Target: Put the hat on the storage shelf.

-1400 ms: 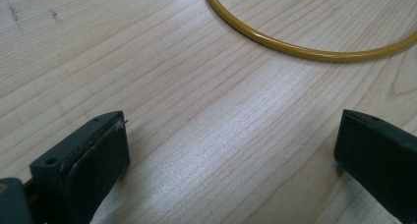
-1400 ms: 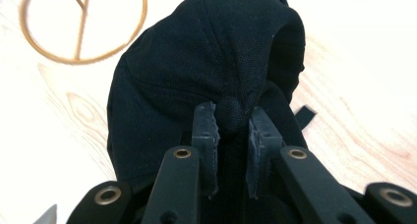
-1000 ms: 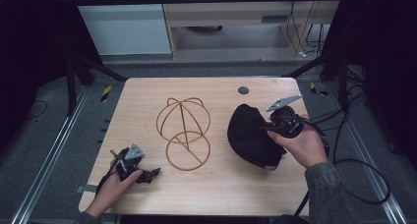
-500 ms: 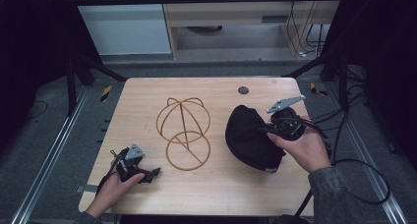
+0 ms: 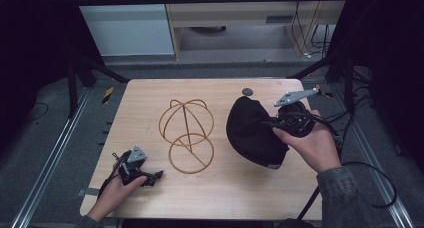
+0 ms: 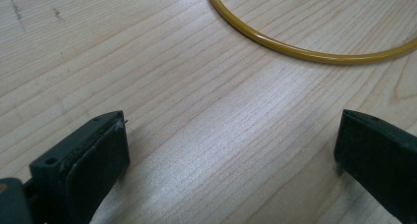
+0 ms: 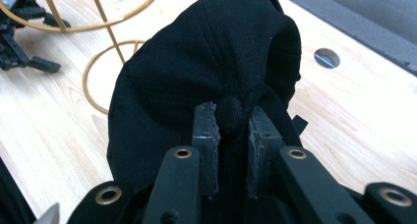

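Pale wooden table stands on a grey floor, with dark metal frame bars around it. Near the centre of the table stands a golden wire stand, with a round ring base and a dome of curved wires above it. At about 3 o'clock from this stand lies a black fabric cap. Its long axis runs from about 11 o'clock to 5 o'clock in the high view, and the lower end points toward the person's edge of the table. A small round dark hole sits in the table at 12 o'clock from the cap.

The right gripper, held in the right hand, has its jaws nearly closed and pinches a fold of the cap between the pads.

The left gripper rests on the table at about 7 o'clock from the stand, held by the left hand. Its jaws stand wide apart and hold nothing; in the left gripper view bare wood lies between them, and the ring base curves at 12 o'clock.
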The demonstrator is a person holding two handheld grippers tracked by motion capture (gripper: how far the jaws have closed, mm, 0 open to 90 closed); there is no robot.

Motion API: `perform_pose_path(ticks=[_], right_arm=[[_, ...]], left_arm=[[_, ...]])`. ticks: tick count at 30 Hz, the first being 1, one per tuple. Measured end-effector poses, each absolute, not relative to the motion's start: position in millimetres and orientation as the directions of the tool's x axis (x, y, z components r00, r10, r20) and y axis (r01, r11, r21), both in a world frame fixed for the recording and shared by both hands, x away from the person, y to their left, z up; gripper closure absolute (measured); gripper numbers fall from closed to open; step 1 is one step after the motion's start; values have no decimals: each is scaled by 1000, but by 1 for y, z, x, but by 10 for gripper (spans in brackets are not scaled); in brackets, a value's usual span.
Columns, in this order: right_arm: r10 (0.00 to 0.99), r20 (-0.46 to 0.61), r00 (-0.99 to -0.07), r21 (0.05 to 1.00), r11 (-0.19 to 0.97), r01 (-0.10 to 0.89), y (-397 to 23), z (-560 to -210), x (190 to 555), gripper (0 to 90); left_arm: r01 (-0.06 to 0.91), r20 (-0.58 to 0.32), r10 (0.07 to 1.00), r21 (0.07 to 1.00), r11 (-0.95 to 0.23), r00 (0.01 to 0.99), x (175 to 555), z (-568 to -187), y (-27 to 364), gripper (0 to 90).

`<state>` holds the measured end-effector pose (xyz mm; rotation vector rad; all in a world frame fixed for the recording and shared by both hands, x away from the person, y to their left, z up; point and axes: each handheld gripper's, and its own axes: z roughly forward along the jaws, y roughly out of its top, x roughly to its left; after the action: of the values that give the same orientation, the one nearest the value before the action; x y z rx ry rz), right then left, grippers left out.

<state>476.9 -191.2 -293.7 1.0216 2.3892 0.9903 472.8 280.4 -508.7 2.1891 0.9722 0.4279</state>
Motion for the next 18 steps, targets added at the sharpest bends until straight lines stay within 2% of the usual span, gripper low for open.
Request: perform_pose_path(ticks=[18], right_arm=[[756,-50,-653,762,451,464,-197,-273,470,778]], left_arm=[[518,18,747,709,-478,665,473,-509,280,0]])
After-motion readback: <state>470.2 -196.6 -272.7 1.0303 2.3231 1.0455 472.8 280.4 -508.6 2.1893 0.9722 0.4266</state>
